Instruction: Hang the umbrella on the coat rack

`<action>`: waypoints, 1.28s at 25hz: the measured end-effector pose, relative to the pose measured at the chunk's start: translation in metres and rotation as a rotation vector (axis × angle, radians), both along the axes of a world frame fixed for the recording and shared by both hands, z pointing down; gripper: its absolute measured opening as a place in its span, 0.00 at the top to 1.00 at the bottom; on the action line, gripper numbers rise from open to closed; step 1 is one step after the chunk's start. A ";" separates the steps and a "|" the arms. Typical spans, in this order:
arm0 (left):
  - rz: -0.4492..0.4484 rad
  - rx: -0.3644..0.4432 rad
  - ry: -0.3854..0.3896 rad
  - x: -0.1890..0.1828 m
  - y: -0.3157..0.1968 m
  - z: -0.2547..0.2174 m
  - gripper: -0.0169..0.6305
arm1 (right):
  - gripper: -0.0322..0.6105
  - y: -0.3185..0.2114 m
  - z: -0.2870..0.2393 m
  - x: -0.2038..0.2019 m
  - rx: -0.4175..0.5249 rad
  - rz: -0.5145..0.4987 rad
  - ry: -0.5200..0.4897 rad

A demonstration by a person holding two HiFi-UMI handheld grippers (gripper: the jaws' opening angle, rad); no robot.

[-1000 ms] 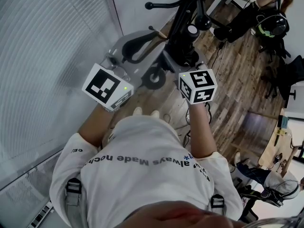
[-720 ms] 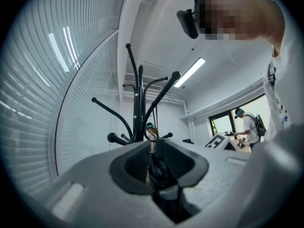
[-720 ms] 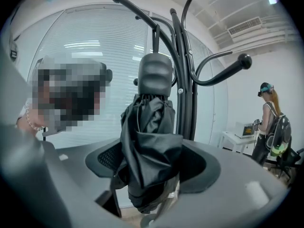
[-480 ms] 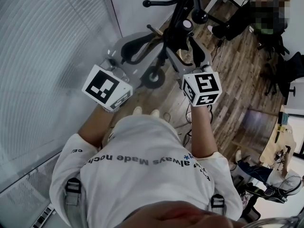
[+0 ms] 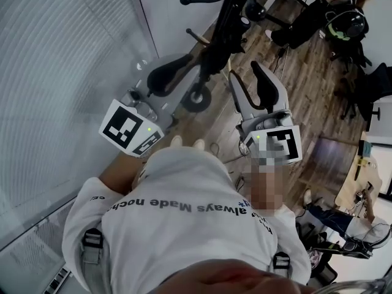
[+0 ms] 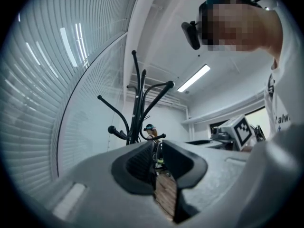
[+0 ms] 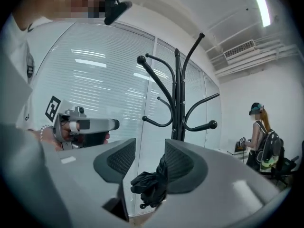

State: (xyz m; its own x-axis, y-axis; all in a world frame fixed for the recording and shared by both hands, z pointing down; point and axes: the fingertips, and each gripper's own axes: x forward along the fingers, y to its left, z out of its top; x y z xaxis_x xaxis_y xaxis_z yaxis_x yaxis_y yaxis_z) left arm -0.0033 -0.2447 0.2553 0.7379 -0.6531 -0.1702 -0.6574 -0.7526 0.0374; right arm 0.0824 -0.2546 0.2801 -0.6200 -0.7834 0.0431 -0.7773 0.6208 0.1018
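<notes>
A black coat rack [image 5: 236, 5] stands by the glass wall, with curved arms that show in the left gripper view [image 6: 137, 103] and the right gripper view [image 7: 178, 108]. The folded black umbrella [image 7: 149, 186] hangs against the rack's pole, a dark bundle in the head view [image 5: 211, 51]. My right gripper [image 5: 244, 71] is short of the rack and apart from the umbrella; its jaws [image 7: 149, 148] are closing with nothing pressed between them. My left gripper [image 5: 184, 63] points at the rack from the left; its jaws [image 6: 156, 148] are closing on a narrow, bare slit.
A glass wall with blinds [image 5: 61, 72] runs along the left. The rack's round base [image 5: 197, 97] sits on the wooden floor [image 5: 306, 103]. A person with a backpack [image 7: 261, 141] stands at the far right. Cables lie on the floor near my feet.
My right gripper has drawn back from the rack towards me and risen, leaving the umbrella hanging there. The left gripper has shifted a little left and down.
</notes>
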 end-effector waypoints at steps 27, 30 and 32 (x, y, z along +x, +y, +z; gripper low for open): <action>-0.049 -0.019 -0.030 -0.009 0.043 0.023 0.89 | 0.83 0.063 0.002 0.010 -0.002 0.049 -0.035; -0.051 -0.025 -0.031 -0.009 0.043 0.025 0.89 | 0.84 0.062 0.003 0.010 -0.005 0.049 -0.032; -0.051 -0.029 -0.032 -0.010 0.044 0.025 0.89 | 0.84 0.063 0.002 0.009 -0.005 0.049 -0.031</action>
State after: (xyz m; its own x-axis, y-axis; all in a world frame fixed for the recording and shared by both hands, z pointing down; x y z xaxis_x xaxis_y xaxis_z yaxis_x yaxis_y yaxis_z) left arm -0.0129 -0.2008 0.2807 0.7082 -0.6944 -0.1275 -0.6962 -0.7169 0.0370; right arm 0.0918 -0.1920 0.2824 -0.5818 -0.8128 0.0291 -0.8096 0.5822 0.0744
